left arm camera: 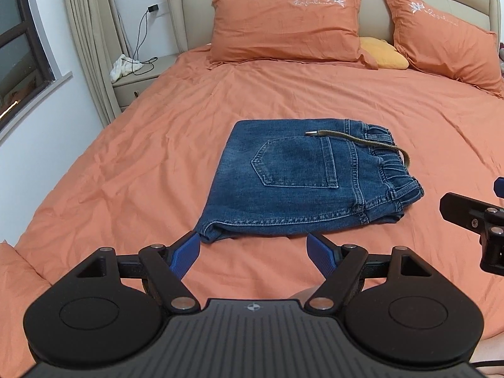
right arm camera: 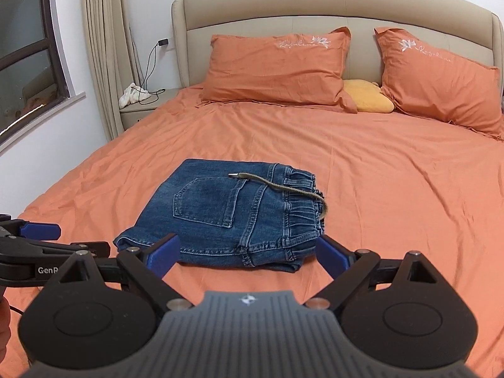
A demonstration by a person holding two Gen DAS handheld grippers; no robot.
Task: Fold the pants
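Blue denim pants [left arm camera: 302, 179] lie folded into a compact rectangle on the orange bed sheet [left arm camera: 126, 163], back pocket up, elastic waistband to the right. An olive drawstring [left arm camera: 362, 140] lies across the top. They also show in the right wrist view [right arm camera: 233, 217] with the drawstring [right arm camera: 283, 187]. My left gripper [left arm camera: 253, 247] is open and empty, just short of the pants' near edge. My right gripper [right arm camera: 249, 252] is open and empty, its fingers either side of the near edge. The right gripper shows at the right edge of the left view [left arm camera: 472, 217]; the left one at the left of the right view [right arm camera: 41, 233].
Two orange pillows [left arm camera: 283, 28] [left arm camera: 441, 37] and a yellow cushion [left arm camera: 382, 52] lie against the beige headboard [right arm camera: 315, 3]. A nightstand [left arm camera: 138, 78] with a white cloth and a charger cable stands left of the bed, beside curtains and a window.
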